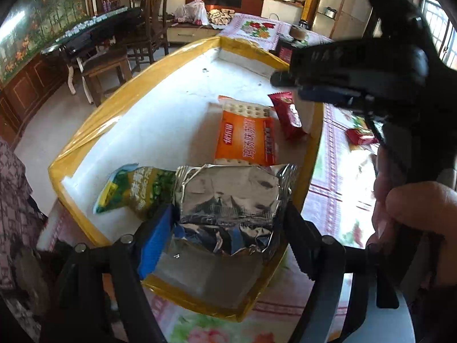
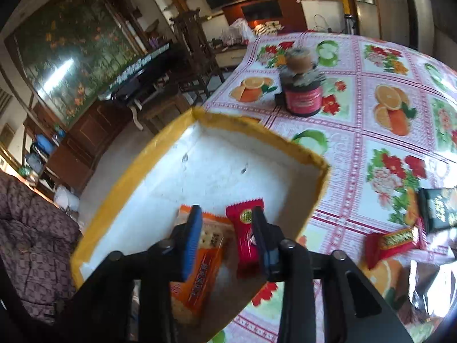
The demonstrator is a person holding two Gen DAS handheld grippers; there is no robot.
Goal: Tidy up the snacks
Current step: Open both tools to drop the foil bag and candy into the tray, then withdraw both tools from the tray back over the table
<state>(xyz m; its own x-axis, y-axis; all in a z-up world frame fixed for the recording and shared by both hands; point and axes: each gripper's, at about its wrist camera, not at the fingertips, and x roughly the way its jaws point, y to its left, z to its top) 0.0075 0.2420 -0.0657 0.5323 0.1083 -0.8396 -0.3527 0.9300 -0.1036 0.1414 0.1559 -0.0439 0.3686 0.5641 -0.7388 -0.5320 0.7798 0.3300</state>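
A: Your left tongs (image 1: 225, 208) hang over the near end of the tray (image 1: 160, 114), with the silver packet (image 1: 228, 191) filling the gap between them. It runs from one pad to the other, so I cannot tell whether you are pinching it or only straddling it.

B: The packet's long axis lies across your tongs, and its far edge sits over the tray floor. The green packet (image 1: 134, 188) touches its left side, and the orange packet (image 1: 245, 140) lies just beyond, pointing away from you. There seems to be bare floor only to the far left.

A: Your right tongs (image 2: 226, 210) are parted and grasp nothing. The red candy (image 2: 245, 240) lies in the tray between them, close to the right finger, with its long axis running along the fingers. The orange packet is partly under the left finger.

B: What is left for you lies outside the tray, on the table (image 2: 371, 148) to the right of those tongs. The red bar (image 2: 391, 243) lies crosswise and slightly tilted, and the dark packet (image 2: 440, 208) is just beyond it.

A: Your right hand (image 1: 414, 214) is the nearer one to both. I think you would turn the tongs to close across the bar's short side.

B: The tray's right wall stands between your tongs and the bar, so you will likely have to lift over it. The jar (image 2: 302, 97) stands farther back on the table, well clear of that path.
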